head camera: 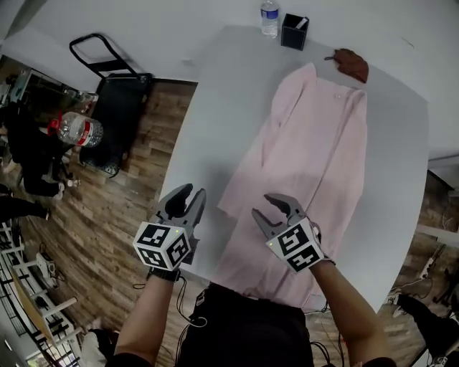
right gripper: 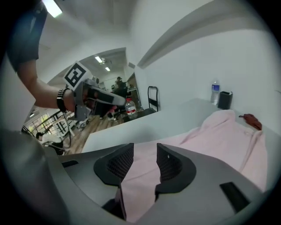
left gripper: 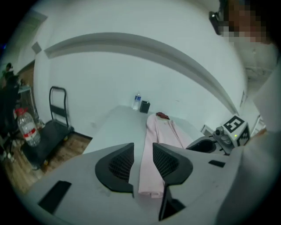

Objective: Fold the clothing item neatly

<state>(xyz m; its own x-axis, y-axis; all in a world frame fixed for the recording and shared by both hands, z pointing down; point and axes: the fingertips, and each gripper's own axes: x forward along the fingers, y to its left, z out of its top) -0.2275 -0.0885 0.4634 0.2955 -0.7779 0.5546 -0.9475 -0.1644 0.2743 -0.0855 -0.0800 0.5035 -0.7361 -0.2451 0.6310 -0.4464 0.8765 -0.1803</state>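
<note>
A long pale pink garment [head camera: 315,158] lies stretched out on the white table [head camera: 215,107], its collar end far from me and its hem at the near edge. My left gripper [head camera: 188,198] hovers over bare table just left of the garment's near part. Its jaws stand apart with nothing between them, and the left gripper view [left gripper: 142,151] shows the garment [left gripper: 160,132] running away beyond them. My right gripper [head camera: 267,209] hangs above the garment's lower left part. It is open [right gripper: 145,160] too, with only pink cloth [right gripper: 219,136] showing below the gap.
At the table's far end stand a water bottle [head camera: 270,18] and a black box [head camera: 294,31]. A red-brown object [head camera: 351,64] lies by the collar. Left of the table, on the wooden floor, are a black trolley [head camera: 115,93] and a big water bottle [head camera: 79,130].
</note>
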